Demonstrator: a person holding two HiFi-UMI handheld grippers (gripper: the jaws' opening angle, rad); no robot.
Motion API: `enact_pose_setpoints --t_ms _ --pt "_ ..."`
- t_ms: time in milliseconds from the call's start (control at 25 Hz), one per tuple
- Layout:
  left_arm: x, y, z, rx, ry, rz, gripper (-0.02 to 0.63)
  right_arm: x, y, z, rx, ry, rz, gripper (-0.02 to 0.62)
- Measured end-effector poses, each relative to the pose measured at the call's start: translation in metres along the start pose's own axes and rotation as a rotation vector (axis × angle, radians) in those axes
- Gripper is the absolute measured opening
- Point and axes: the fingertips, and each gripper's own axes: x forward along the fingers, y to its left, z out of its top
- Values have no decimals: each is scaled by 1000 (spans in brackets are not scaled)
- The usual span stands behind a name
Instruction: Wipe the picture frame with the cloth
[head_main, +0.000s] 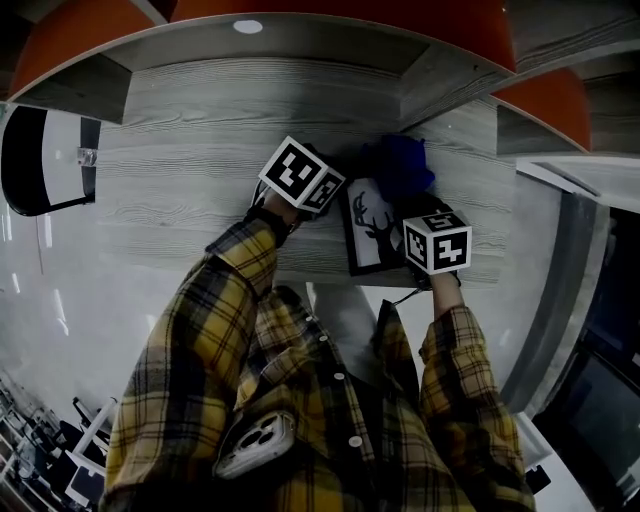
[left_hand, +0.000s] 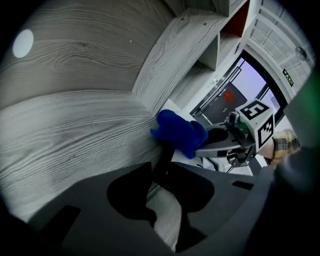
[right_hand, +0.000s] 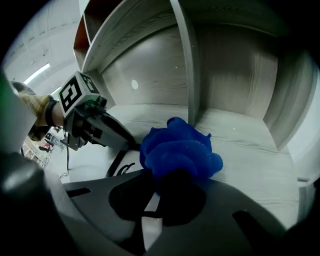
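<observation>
A black-edged picture frame (head_main: 368, 228) with an antler print lies on the grey wooden shelf (head_main: 190, 180), close to its front edge. My left gripper (head_main: 333, 200) comes in from the left and its jaws are closed on the frame's dark edge (left_hand: 163, 162). A bunched blue cloth (head_main: 402, 165) sits at the frame's far end. My right gripper (head_main: 412, 205) is shut on this cloth (right_hand: 177, 150), which bulges out past the jaws over the frame (right_hand: 90, 160). In the right gripper view, the left gripper (right_hand: 126, 144) reaches the frame's corner.
An upright wooden divider (right_hand: 190, 65) rises just behind the cloth, with the shelf's back wall (right_hand: 150, 75) beyond it. Orange panels (head_main: 90, 40) run above the shelf. A phone (head_main: 255, 445) sticks out of the person's plaid shirt.
</observation>
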Motion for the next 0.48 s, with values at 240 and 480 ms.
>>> enact_pose_setpoints --t_ms 240,480 --pt "-1 1 -2 -10 0 -5 106 -24 5 -39 35 76 17 47" --pt "-1 1 -1 -17 0 -11 104 -51 21 -92 120 131 45 46"
